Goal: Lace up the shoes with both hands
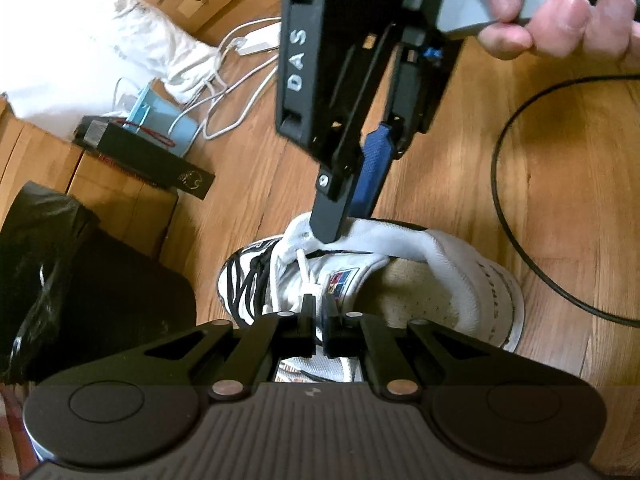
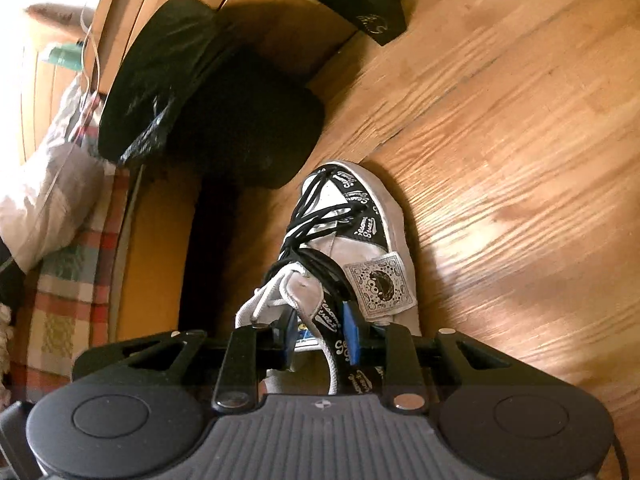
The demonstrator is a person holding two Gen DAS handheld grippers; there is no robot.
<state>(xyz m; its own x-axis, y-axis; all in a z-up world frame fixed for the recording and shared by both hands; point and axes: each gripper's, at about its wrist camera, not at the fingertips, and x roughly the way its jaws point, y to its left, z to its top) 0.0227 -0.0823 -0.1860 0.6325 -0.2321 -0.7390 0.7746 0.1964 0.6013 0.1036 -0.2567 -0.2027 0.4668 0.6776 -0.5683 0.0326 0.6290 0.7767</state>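
Your right gripper straddles the shoe's collar edge, blue pads on either side. Black laces crisscross toward the far toe. A black bag sits far left on the wooden floor.

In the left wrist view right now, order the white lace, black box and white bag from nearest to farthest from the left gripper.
1. white lace: pinched at the left gripper fingertips.
2. black box: up left on the floor.
3. white bag: far upper left.

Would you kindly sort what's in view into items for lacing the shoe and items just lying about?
Job: sneaker, white lace, black lace, left gripper, right gripper.
Lying about: black box, white cables, black cable, black bag.
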